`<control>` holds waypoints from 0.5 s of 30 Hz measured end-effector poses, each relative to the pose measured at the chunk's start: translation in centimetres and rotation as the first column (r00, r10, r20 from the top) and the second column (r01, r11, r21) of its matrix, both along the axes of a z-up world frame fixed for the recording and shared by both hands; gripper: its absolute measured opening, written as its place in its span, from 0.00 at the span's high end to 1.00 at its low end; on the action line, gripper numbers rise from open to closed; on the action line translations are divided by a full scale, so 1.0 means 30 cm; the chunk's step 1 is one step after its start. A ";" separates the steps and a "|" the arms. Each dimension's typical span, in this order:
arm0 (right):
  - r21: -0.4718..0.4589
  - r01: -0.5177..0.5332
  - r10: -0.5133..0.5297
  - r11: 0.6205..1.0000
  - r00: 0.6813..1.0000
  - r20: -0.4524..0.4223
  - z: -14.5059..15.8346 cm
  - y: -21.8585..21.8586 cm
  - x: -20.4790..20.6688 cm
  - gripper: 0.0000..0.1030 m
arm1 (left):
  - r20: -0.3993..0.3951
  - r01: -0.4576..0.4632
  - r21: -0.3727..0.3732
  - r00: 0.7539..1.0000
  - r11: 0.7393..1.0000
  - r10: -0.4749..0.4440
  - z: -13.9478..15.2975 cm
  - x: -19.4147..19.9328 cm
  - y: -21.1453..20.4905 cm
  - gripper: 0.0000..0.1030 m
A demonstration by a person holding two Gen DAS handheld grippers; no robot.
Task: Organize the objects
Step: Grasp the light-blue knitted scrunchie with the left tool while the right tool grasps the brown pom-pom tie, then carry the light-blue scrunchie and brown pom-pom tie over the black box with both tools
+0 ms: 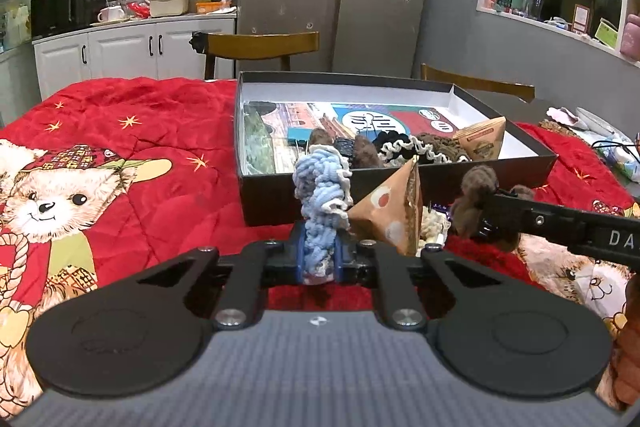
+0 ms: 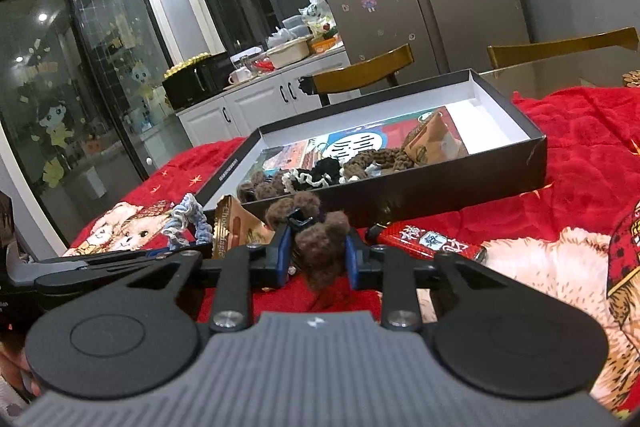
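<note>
My left gripper is shut on a blue and white knitted scrunchie and holds it upright above the red blanket, in front of the black box. My right gripper is shut on a brown fuzzy hair clip; it shows in the left wrist view at the right. The scrunchie shows in the right wrist view at the left. The box holds several scrunchies and a brown triangular packet.
A brown triangular snack packet lies between the grippers in front of the box. A red packet lies on the blanket right of my right gripper. Two wooden chairs stand behind the table. A cable and items lie far right.
</note>
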State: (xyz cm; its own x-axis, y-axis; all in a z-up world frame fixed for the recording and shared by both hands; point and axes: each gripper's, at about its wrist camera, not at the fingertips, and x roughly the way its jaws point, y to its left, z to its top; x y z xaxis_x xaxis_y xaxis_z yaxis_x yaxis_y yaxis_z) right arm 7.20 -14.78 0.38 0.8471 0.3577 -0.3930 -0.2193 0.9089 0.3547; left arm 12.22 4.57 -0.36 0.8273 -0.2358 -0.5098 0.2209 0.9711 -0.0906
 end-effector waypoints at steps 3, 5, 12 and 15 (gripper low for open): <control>0.003 -0.006 0.006 1.000 1.000 0.007 0.003 0.002 -0.004 0.70 | 0.011 0.000 0.005 1.000 1.000 0.000 0.002 -0.006 -0.001 0.84; 0.003 -0.008 0.008 1.000 1.000 0.011 0.004 0.004 -0.005 0.70 | 0.017 -0.001 0.009 1.000 1.000 0.001 0.005 -0.009 -0.004 0.84; 0.006 -0.018 0.018 1.000 1.000 0.025 0.005 0.007 -0.011 0.70 | 0.026 -0.005 0.020 1.000 1.000 0.005 0.006 -0.013 -0.011 0.84; 0.010 -0.020 0.020 1.000 0.999 0.030 0.007 0.006 -0.013 0.70 | 0.029 -0.008 0.021 1.000 1.000 0.008 0.006 -0.015 -0.009 0.84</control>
State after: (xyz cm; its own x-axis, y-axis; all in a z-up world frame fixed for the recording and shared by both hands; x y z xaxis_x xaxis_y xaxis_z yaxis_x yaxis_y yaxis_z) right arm 6.81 -14.61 0.57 0.8513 0.3783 -0.3636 -0.2478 0.9007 0.3569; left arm 11.77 4.30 -0.19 0.8436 -0.2187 -0.4904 0.2155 0.9744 -0.0640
